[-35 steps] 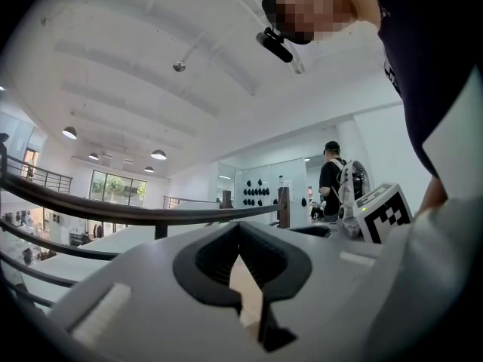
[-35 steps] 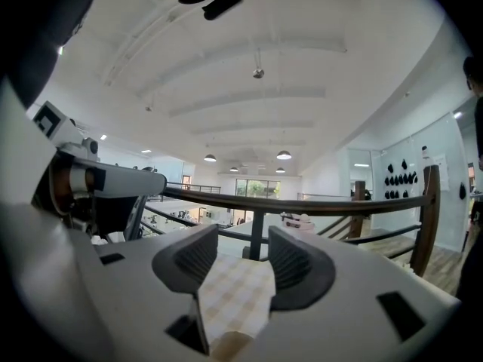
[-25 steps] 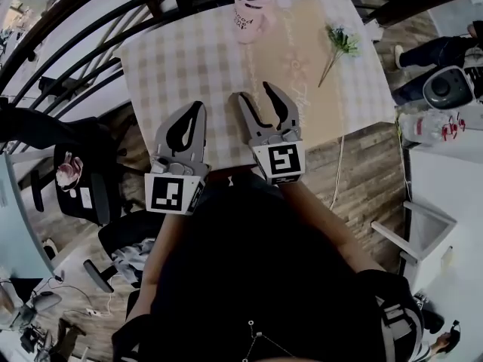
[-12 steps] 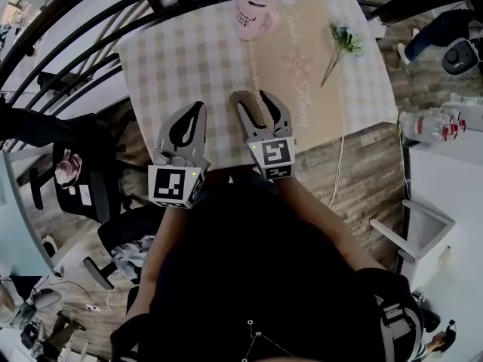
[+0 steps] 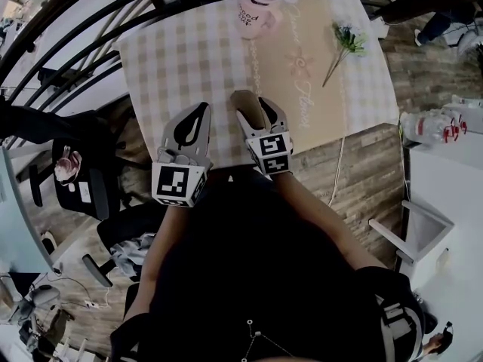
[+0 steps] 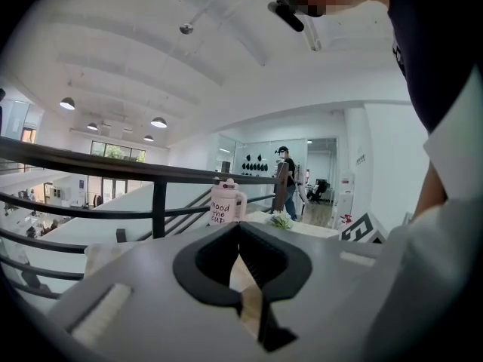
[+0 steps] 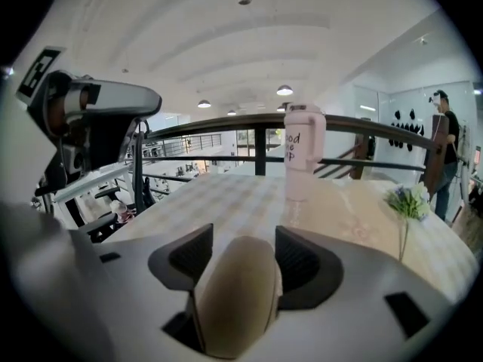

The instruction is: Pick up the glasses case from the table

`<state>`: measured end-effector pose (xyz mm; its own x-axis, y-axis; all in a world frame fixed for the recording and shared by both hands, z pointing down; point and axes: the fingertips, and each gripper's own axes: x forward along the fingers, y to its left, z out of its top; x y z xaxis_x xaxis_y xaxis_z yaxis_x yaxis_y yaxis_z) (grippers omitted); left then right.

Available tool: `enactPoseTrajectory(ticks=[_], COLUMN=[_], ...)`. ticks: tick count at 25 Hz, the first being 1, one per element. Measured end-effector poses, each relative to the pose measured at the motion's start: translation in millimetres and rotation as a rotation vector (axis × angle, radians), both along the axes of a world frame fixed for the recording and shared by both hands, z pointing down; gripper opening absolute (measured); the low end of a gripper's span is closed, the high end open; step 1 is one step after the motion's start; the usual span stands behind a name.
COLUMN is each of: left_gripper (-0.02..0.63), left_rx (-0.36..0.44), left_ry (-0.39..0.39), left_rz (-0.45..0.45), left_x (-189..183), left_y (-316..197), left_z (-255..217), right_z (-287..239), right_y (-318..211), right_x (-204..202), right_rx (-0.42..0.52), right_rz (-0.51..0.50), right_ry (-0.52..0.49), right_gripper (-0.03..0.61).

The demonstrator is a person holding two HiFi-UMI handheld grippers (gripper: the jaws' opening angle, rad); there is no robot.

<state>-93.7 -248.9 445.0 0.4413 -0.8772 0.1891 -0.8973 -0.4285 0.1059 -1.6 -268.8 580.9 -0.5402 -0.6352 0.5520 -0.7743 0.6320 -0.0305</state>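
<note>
The glasses case (image 7: 234, 300), a beige rounded shell, lies lengthwise between the jaws of my right gripper (image 7: 241, 236). Those jaws are opening, and a dark slit shows between the left pad and the case. In the head view the right gripper (image 5: 254, 100) hangs over the near edge of the checked table (image 5: 173, 59), with the case (image 5: 245, 110) showing by its left jaw. My left gripper (image 5: 202, 110) is beside it on the left, shut with nothing in it; its tips (image 6: 238, 226) meet.
A pink lidded cup (image 5: 256, 10) stands at the table's far edge. A small flower sprig (image 5: 343, 44) lies at the right on a beige runner. A black railing (image 7: 226, 127) runs behind the table. A dark chair (image 5: 75, 172) is at the left.
My right gripper has sunk toward the table's near edge and tipped further down, with the case between its jaws. The left gripper has dropped a little.
</note>
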Motion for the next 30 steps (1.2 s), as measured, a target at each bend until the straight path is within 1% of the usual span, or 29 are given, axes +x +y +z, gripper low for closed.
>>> enactPoseTrajectory(ticks=[6, 11, 16, 19, 22, 27, 30], left_gripper=[0.012, 0.012, 0.012, 0.012, 0.012, 0.012, 0.012], left_rx=[-0.01, -0.022, -0.022, -0.025, -0.025, -0.033, -0.035], left_ry=[-0.002, -0.007, -0.006, -0.005, -0.006, -0.011, -0.008], left_rz=[0.007, 0.0, 0.0, -0.008, -0.011, -0.042, -0.057], left_x=[3.1, 1.9, 1.2, -1.6, -4.6, -14.9, -20.4], left_y=[1.3, 1.0, 2.1, 2.1, 2.1, 1.0, 0.9], left_z=[3.4, 5.5, 6.1, 6.6, 8.4, 7.5, 7.5], right_z=[21.9, 36.7, 52.0, 61.2, 68.6, 79.4, 83.3], right_y=[6.8, 10.7, 14.5, 17.3, 15.9, 15.0, 10.6], right_x=[2.5, 1.0, 3.3, 2.4, 4.0, 2.1, 1.9], right_rx=[-0.128, -0.209, -0.281, -0.324, -0.348, -0.396, -0.392], right_rz=[0.006, 0.007, 0.008, 0.003, 0.014, 0.015, 0.01], right_ry=[0.024, 0.05, 0.104, 0.135, 0.172, 0.218, 0.246], right_gripper=[0.273, 0.332, 0.369, 0.376, 0.377, 0.377, 0.377])
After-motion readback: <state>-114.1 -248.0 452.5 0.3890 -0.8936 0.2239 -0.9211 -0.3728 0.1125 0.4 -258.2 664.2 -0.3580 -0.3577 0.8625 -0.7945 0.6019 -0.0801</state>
